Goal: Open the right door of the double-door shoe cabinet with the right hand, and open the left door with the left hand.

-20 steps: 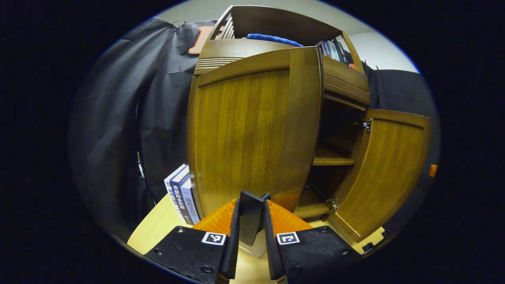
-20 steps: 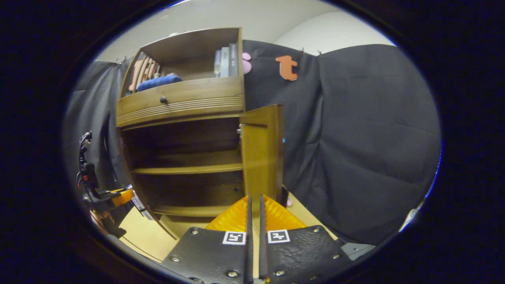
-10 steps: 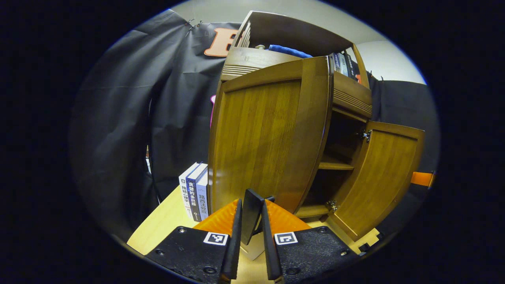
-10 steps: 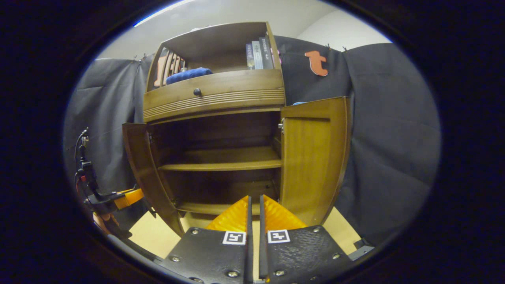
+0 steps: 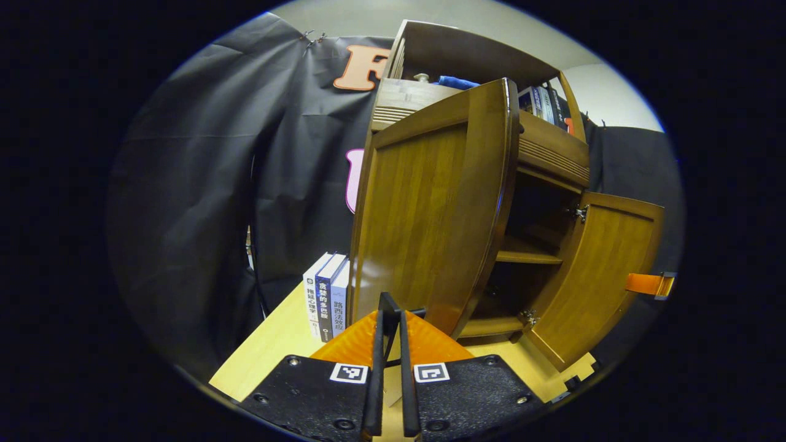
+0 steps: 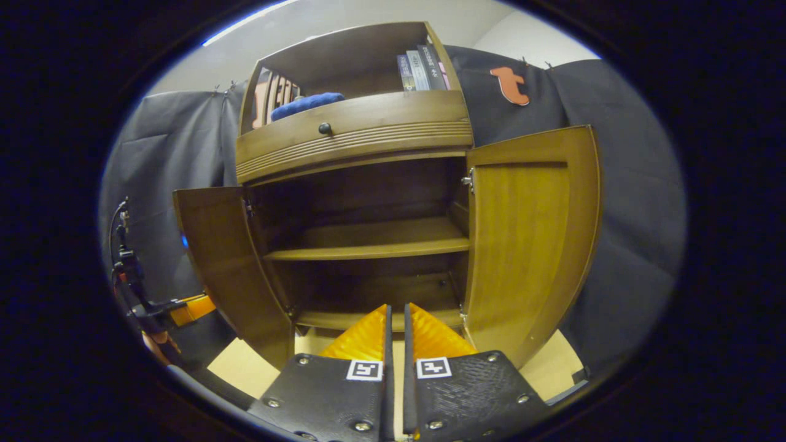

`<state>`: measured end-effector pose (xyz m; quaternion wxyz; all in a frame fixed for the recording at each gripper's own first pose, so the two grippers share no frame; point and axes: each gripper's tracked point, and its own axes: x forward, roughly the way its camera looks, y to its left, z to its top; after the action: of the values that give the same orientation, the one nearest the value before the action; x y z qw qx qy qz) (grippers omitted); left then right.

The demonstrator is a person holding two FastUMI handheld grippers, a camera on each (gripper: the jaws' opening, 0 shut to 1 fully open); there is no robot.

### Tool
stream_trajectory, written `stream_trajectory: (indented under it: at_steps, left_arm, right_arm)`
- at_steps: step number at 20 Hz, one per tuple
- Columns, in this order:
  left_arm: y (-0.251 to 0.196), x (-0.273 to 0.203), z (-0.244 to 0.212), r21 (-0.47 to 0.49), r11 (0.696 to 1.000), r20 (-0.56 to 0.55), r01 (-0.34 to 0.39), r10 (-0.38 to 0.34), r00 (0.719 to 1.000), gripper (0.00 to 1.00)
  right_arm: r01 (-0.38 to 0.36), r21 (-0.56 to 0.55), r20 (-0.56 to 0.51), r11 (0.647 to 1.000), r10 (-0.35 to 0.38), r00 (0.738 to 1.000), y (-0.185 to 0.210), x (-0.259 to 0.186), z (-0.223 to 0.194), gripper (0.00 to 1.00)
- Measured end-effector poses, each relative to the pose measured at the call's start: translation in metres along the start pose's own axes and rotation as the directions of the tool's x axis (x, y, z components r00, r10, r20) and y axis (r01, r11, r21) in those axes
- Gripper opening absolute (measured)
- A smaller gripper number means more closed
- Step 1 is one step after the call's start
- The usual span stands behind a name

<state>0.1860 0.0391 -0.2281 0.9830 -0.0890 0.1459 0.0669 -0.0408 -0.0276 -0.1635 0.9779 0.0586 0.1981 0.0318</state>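
Left door (image 5: 430, 209) of the shoe cabinet (image 5: 540, 153) fills mid-frame in the left gripper view, swung wide, directly above and ahead of the left tongs (image 5: 389, 319), clenched on a thin dark handle at its lower edge. In the right gripper view, both doors stand open, the right door (image 6: 528, 239) at right of frame, up and right of the right tongs (image 6: 396, 313), clenched on nothing; the left tongs are nearer the left door.

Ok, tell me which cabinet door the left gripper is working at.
The left door: the left gripper sits right at its lower edge, while the right door hangs open farther off.
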Motion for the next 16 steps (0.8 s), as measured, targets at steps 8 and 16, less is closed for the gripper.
stream_trajectory:
  at_steps: [8,16]
  left_arm:
    - [0.034,-0.006,0.002,0.043,0.994,0.001,-0.099,0.099,0.995,0.05]
    - [0.055,-0.006,0.005,0.041,0.988,0.013,-0.152,0.152,0.988,0.02]
  right_arm:
    - [-0.058,0.003,-0.025,0.998,0.058,0.998,0.013,0.02,-0.005,0.06]
    - [-0.095,0.006,-0.037,0.996,0.095,0.995,0.025,0.036,-0.007,0.06]
